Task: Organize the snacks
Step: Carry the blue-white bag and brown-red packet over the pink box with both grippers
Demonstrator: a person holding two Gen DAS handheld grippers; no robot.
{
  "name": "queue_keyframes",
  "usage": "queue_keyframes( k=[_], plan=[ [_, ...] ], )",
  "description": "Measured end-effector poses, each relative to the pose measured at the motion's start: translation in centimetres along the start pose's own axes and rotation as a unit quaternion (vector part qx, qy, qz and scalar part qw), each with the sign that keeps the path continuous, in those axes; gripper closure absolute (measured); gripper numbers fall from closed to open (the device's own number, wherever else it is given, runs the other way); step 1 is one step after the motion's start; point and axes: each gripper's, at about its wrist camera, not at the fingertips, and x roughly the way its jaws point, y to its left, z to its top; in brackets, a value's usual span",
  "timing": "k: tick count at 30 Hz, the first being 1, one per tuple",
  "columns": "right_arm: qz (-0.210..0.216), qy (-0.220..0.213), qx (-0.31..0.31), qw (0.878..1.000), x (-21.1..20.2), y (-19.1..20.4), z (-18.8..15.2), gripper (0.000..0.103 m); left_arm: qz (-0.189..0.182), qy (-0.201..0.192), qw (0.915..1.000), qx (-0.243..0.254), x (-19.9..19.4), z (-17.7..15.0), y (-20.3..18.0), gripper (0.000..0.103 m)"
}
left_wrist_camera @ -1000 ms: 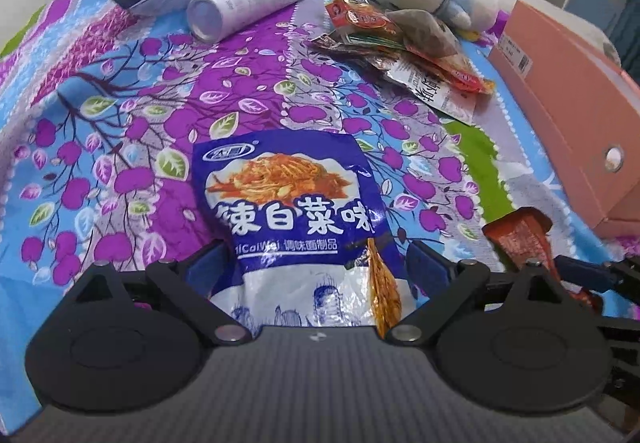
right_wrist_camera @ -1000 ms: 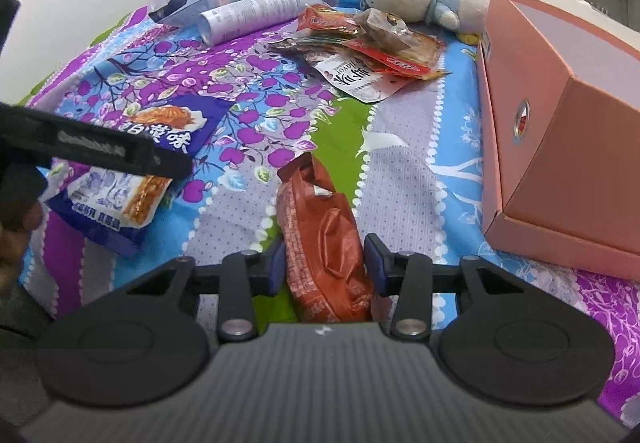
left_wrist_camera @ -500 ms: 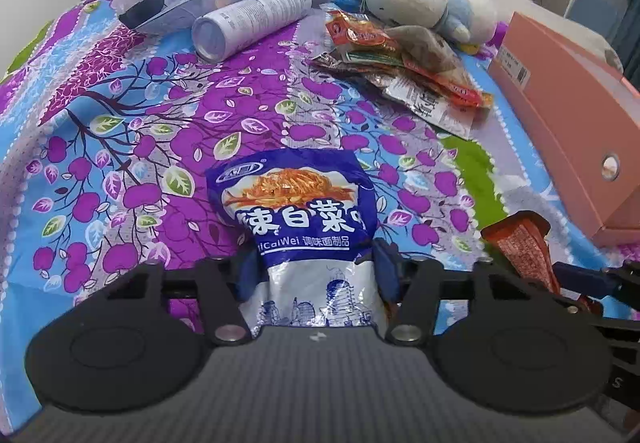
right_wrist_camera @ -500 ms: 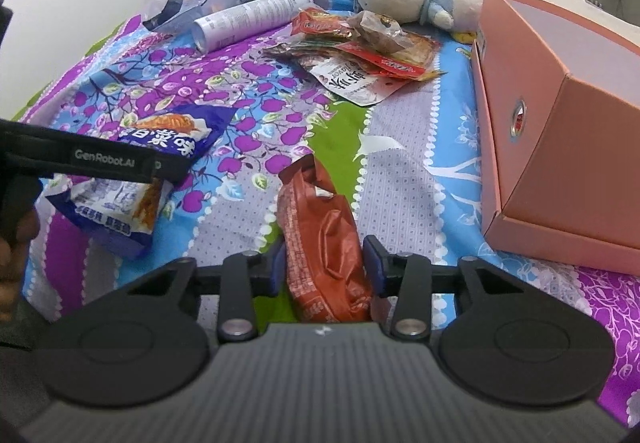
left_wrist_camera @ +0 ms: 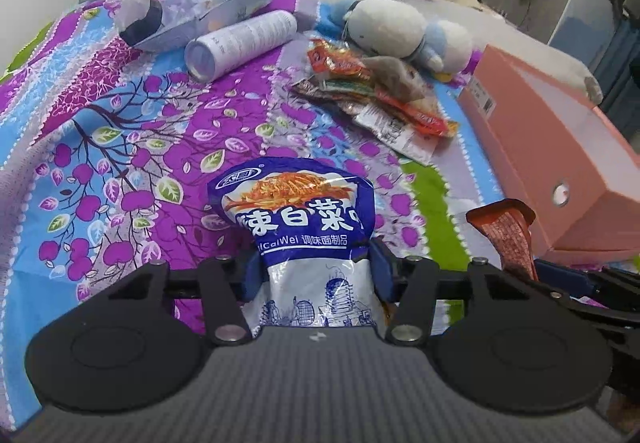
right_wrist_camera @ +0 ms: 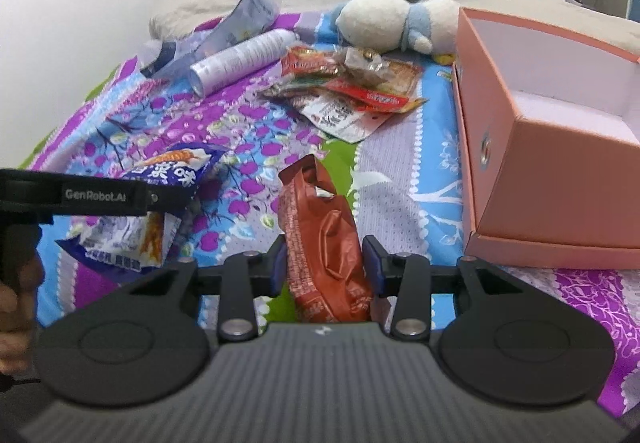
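Left gripper (left_wrist_camera: 316, 269): jaws are clamping the blue snack bag (left_wrist_camera: 304, 227) at its waist; the bag's top is standing up and forward of the pads, clear of the bedspread (left_wrist_camera: 120, 147).
Far left: a crumpled pale wrapper (left_wrist_camera: 208, 15) is lying beside a white tube (left_wrist_camera: 244, 43) resting on its side.
Centre far: a pile of small snack packets (right_wrist_camera: 348, 91) is lying near a white-and-blue plush toy (right_wrist_camera: 396, 21).
Right gripper (right_wrist_camera: 326, 269): jaws are gripping the red-brown snack packet (right_wrist_camera: 324, 239) on both sides; the packet is pointing away from the camera.
Right: an open pink box (right_wrist_camera: 560, 163) is sitting on the bedspread, just beside the red-brown packet, its white interior showing.
Obstruction: in the right wrist view, the left gripper's black body is crossing in front of the blue bag; a hand (right_wrist_camera: 16, 303) is gripping its handle at the left edge.
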Motion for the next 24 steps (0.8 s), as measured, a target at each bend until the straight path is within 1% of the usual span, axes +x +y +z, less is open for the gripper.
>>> queue_keyframes(
  k=[6, 13, 18, 24],
  plan=[
    [0.001, -0.016, 0.029, 0.999, -2.2, -0.1, 0.9, 0.06, -0.003, -0.015, 0.9999, -0.002, -2.9, 0.9, -0.7, 0.044],
    [-0.001, -0.043, 0.033, 0.999, -4.9, 0.3, 1.7, 0.06, -0.026, -0.035, 0.999, -0.008, -5.8, 1.4, -1.3, 0.044],
    [-0.005, -0.055, 0.036, 0.998, -6.2, -0.1, 1.9, 0.06, -0.042, -0.042, 0.9982, -0.005, -6.9, 1.4, -2.2, 0.044],
    [-0.023, -0.072, 0.042, 0.996, -7.9, -1.1, 1.7, 0.06, -0.064, -0.044, 0.9969, 0.012, -7.4, 1.2, -4.2, 0.044]
  ],
)
